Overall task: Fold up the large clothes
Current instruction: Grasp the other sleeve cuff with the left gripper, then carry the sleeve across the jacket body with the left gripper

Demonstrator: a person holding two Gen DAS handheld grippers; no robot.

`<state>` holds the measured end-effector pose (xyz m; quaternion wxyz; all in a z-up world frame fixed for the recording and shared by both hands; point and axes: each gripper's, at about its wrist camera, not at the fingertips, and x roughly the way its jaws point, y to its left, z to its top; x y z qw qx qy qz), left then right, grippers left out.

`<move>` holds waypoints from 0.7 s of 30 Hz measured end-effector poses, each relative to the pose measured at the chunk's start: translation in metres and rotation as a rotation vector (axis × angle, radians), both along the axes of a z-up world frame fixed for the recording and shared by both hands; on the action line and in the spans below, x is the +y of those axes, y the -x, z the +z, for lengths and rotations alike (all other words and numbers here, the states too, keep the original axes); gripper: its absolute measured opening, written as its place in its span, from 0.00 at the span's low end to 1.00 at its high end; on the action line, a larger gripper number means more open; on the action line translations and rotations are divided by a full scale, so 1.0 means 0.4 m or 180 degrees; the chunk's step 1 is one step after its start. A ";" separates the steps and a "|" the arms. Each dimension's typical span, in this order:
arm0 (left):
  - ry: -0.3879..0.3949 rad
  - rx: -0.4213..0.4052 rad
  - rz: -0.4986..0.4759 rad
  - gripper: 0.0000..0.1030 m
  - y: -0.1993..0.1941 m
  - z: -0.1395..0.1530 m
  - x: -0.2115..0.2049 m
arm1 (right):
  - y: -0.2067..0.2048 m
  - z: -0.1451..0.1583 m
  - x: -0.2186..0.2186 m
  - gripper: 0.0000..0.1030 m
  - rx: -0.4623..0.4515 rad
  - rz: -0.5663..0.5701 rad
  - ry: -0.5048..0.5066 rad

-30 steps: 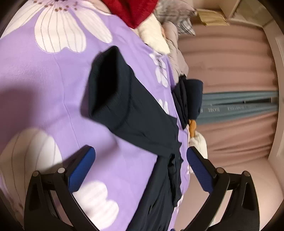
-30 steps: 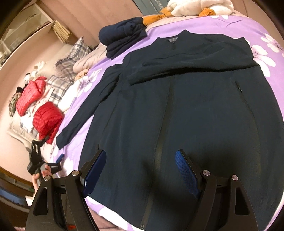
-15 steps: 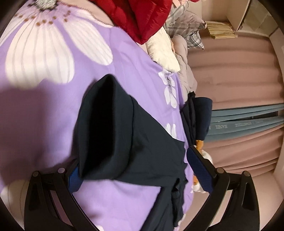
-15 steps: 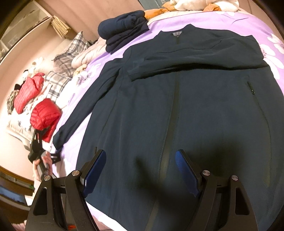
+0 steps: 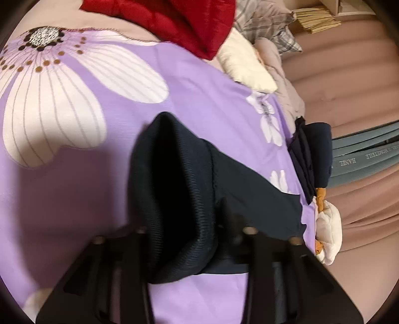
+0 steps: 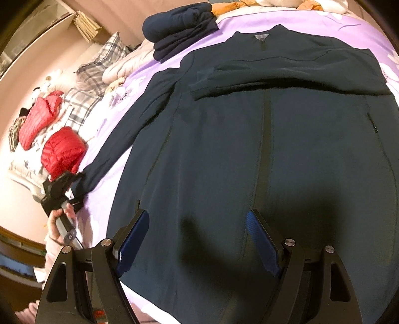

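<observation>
A large dark navy jacket lies flat, front up, on a purple flowered bedspread. Its right sleeve is folded across the chest. Its left sleeve stretches out to the left. In the left wrist view the ribbed cuff of that sleeve sits between the fingers of my left gripper, which is shut on it. The left gripper also shows in the right wrist view, at the sleeve's end. My right gripper is open and empty, hovering over the jacket's hem.
A folded navy garment lies at the bed's far edge. Red puffer jackets and plaid and white bedding are piled at the left. White and orange plush items lie near the jacket's collar side.
My left gripper has moved forward onto the sleeve cuff and closed on it. My right gripper has drifted slightly over the jacket and stays open.
</observation>
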<state>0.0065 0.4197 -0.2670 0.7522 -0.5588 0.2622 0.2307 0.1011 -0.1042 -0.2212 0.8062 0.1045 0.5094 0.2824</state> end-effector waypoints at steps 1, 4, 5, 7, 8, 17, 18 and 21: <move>0.0049 -0.0031 0.0010 0.27 0.005 -0.006 0.006 | 0.000 0.001 -0.003 0.78 -0.0006 -0.0021 -0.0010; 0.0069 -0.0015 0.0009 0.22 0.007 -0.002 0.010 | 0.001 0.004 -0.011 0.78 0.0007 -0.0074 -0.0056; 0.0051 -0.0009 -0.0001 0.20 0.006 0.003 0.008 | 0.002 0.006 -0.013 0.78 0.0006 -0.0081 -0.0062; -0.0018 -0.0001 -0.0029 0.17 0.002 0.022 0.002 | 0.004 0.011 -0.012 0.78 -0.0015 -0.0086 -0.0059; -0.0044 -0.0004 -0.0042 0.17 0.001 0.032 -0.001 | 0.007 0.014 -0.015 0.78 -0.0030 -0.0086 -0.0062; -0.0613 -0.0165 -0.0411 0.13 -0.037 0.200 -0.057 | 0.011 0.015 -0.023 0.78 -0.0030 -0.0152 -0.0139; -0.0655 -0.0185 -0.0441 0.13 -0.040 0.213 -0.064 | 0.011 0.015 -0.023 0.78 -0.0025 -0.0154 -0.0151; -0.0778 -0.0235 -0.0550 0.13 -0.054 0.263 -0.094 | 0.015 0.020 -0.028 0.78 -0.0028 -0.0164 -0.0205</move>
